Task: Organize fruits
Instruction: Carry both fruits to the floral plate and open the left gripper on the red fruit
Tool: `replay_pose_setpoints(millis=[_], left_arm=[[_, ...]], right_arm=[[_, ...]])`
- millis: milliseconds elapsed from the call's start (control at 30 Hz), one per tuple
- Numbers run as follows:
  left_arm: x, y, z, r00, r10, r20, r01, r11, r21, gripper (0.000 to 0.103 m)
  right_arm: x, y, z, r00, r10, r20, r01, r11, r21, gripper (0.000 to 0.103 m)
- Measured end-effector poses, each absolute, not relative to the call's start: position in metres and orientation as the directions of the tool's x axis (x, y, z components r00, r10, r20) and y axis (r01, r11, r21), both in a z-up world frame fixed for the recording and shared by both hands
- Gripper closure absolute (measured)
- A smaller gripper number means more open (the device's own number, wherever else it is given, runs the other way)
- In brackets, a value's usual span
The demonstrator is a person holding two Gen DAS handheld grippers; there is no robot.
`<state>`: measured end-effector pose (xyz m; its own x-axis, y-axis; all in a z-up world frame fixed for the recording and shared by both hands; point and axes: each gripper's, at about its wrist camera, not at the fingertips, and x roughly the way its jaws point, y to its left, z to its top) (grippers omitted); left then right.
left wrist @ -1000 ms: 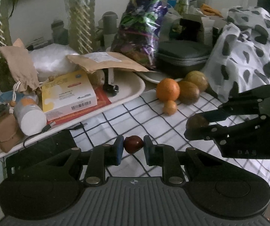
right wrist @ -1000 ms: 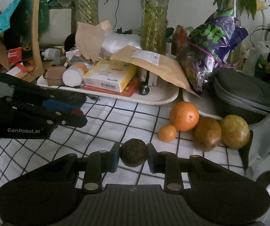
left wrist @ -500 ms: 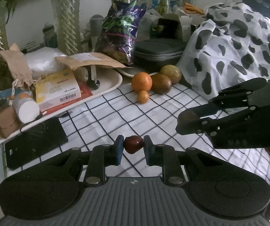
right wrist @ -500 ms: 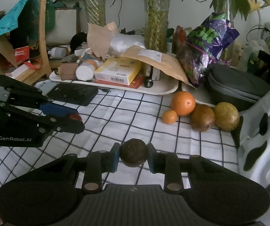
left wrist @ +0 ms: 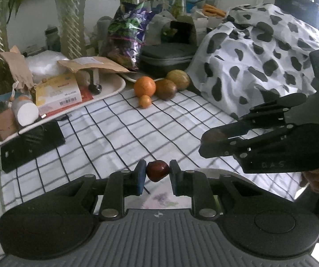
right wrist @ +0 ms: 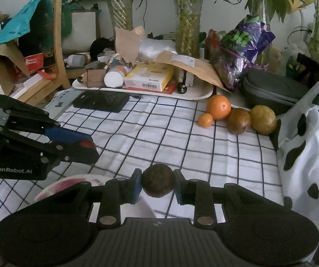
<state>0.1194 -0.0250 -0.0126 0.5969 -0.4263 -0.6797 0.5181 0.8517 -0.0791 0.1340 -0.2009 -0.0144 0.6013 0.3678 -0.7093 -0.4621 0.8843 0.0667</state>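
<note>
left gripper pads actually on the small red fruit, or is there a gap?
Touching. The left wrist view shows the left gripper with both blue pads pressed against the sides of the small red fruit, which hangs clear of the checked cloth, no gap either side.

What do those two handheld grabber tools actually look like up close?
Both are black plastic. Each has a wide ribbed grey base with two round lobes, and jointed linkage bars with silver rivets leading to two fingers tipped with blue pads. The left gripper carries white "GenRobot.AI" lettering on its side; the right gripper shows faint embossed letters. No cables show.
</note>
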Motion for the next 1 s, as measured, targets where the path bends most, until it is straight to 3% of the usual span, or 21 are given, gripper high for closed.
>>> replay_pose_setpoints(millis=[900,967,1000], left_arm=[[0.103,-0.049,-0.042,0.482,-0.419,-0.769,0.558,0.824,-0.099,0.081],[0.105,-0.049,-0.042,0.487,-0.414,-0.769,0.553,0.828,-0.096,0.067],[0.105,-0.049,-0.042,0.496,-0.409,-0.766,0.548,0.832,-0.089,0.042]], right_arm=[[0.094,-0.206,-0.02,0.551,0.344,-0.76,-0.468,0.882,0.06,0.072],[0.094,-0.206,-0.02,0.55,0.344,-0.761,-0.467,0.882,0.062,0.072],[0.094,-0.206,-0.02,0.549,0.343,-0.762,-0.466,0.883,0.062,0.072]])
